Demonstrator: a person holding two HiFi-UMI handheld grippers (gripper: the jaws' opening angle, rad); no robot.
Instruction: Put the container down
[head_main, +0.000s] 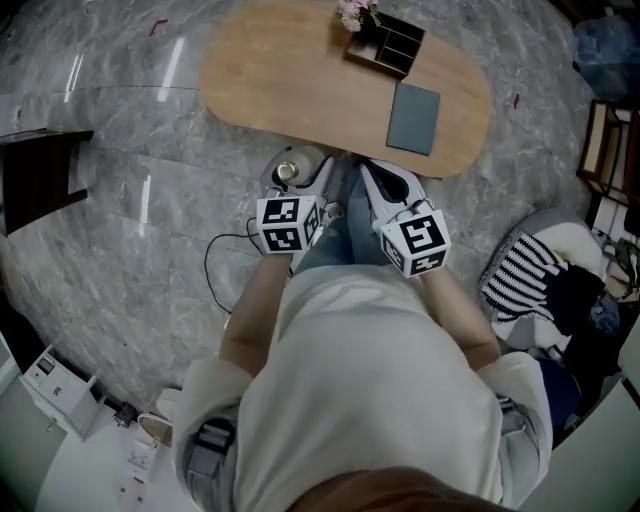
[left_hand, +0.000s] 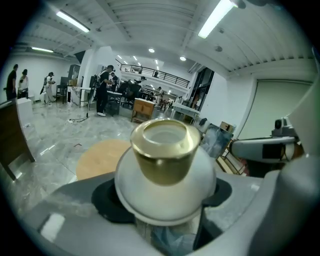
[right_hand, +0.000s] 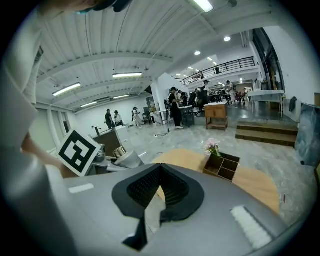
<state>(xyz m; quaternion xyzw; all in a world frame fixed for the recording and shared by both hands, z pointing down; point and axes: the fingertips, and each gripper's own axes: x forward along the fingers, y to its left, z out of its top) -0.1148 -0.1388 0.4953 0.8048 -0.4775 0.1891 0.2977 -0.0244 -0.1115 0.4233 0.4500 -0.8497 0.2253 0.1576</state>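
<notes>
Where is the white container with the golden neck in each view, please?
Head view: the container sits mid-frame, just below the near edge of the wooden table.
Left gripper view: the container fills the centre, table behind it at left.
Right gripper view: the container is small, left of centre, golden neck showing.
Shared landmark: the wooden table.

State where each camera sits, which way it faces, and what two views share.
Head view: on head, facing down at table; torso, arms, left gripper, right gripper show.
Left gripper view: along its fingers, shut on container.
Right gripper view: along its shut fingers toward table.
Shared: head and right gripper views both show the box.
</notes>
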